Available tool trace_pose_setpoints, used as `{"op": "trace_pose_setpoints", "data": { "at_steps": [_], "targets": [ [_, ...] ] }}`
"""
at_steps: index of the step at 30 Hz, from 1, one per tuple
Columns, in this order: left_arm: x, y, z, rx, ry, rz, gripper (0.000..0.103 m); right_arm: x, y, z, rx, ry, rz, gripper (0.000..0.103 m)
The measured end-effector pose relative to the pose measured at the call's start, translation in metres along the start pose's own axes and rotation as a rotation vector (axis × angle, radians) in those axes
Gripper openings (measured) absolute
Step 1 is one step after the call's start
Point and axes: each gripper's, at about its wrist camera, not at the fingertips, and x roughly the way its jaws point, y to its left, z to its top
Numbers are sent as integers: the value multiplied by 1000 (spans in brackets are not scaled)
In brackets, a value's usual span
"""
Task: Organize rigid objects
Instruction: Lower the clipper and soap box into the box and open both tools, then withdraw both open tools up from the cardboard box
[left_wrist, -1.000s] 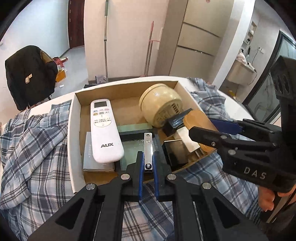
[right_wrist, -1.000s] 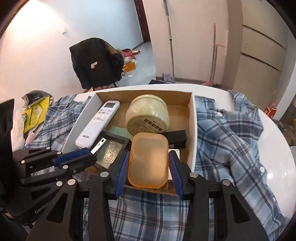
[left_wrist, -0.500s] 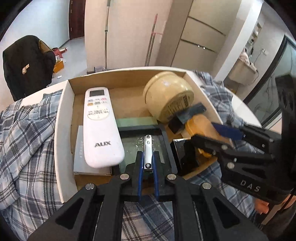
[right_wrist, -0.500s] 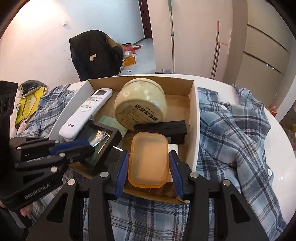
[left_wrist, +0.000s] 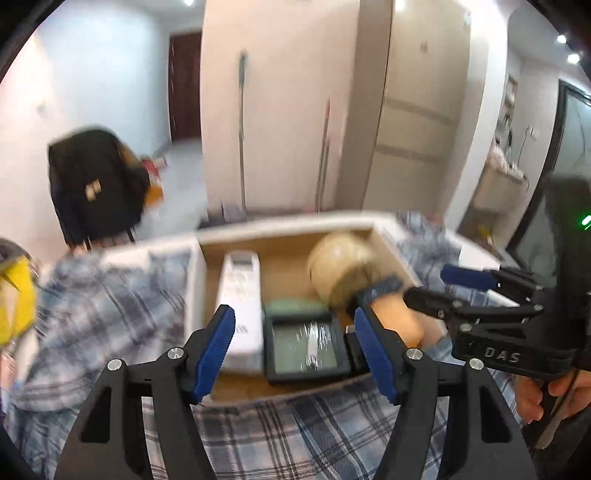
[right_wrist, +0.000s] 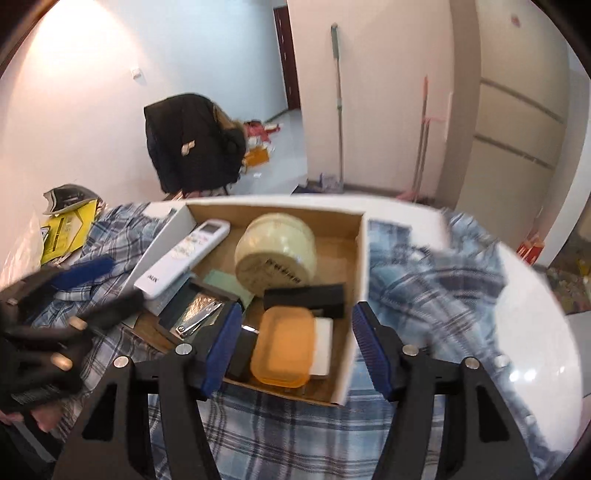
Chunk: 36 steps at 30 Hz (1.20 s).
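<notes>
An open cardboard box (right_wrist: 360, 266) holds a white remote (right_wrist: 184, 254), a cream round tin (right_wrist: 277, 254), a black bar (right_wrist: 306, 295), a black tray (right_wrist: 195, 310) and an orange lidded box (right_wrist: 282, 343). A metal nail clipper (left_wrist: 312, 341) lies in the black tray (left_wrist: 306, 369). My left gripper (left_wrist: 295, 343) hovers in front of the tray, its jaws opening, holding nothing. My right gripper (right_wrist: 297, 343) has its jaws opening too. The orange box lies between its pads (right_wrist: 369, 343), which do not touch it. In the left wrist view the right gripper (left_wrist: 428, 284) sits beside the orange box (left_wrist: 399, 317).
A blue plaid shirt (right_wrist: 424, 280) is spread over the round white table (right_wrist: 535, 332) around the cardboard box. A yellow bag (right_wrist: 62, 229) lies at the left. Behind the table stand a chair with a black jacket (right_wrist: 192, 144) and a mop (right_wrist: 338, 110).
The left gripper let go of the nail clipper, which now lies in the black tray, and drew back and up. The right gripper released the orange box and pulled back.
</notes>
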Motion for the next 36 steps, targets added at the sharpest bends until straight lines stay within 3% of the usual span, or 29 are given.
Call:
{"op": "trace_pose_setpoints", "data": {
  "at_steps": [4, 11, 15, 18, 23, 26, 29, 31, 36],
  "targets": [
    [-38, -6, 10, 60, -140, 41, 86, -38, 2, 5, -7, -103, -9, 61],
    [-112, -3, 7, 37, -352, 51, 86, -111, 20, 3, -45, -331, -73, 61],
    [-160, -8, -7, 56, -481, 62, 86, -148, 32, -6, -54, -438, -59, 75],
    [-180, -14, -13, 86, -507, 67, 86, -170, 39, -15, -62, -494, -40, 77],
    [-207, -13, -31, 39, -553, 37, 87, -189, 47, -31, -83, -544, -33, 77],
    [-217, -16, -41, 63, -572, 50, 94, -195, 49, -44, -86, -565, -31, 84],
    [-219, -18, -51, 74, -571, 60, 102, -200, 53, -59, -113, -629, -94, 88],
    [-220, -17, -59, 75, -572, 61, 103, -202, 58, -68, -141, -658, -137, 91],
    [-211, -13, -76, 68, -573, 78, 103, -197, 54, -83, -127, -690, -116, 103]
  ]
}}
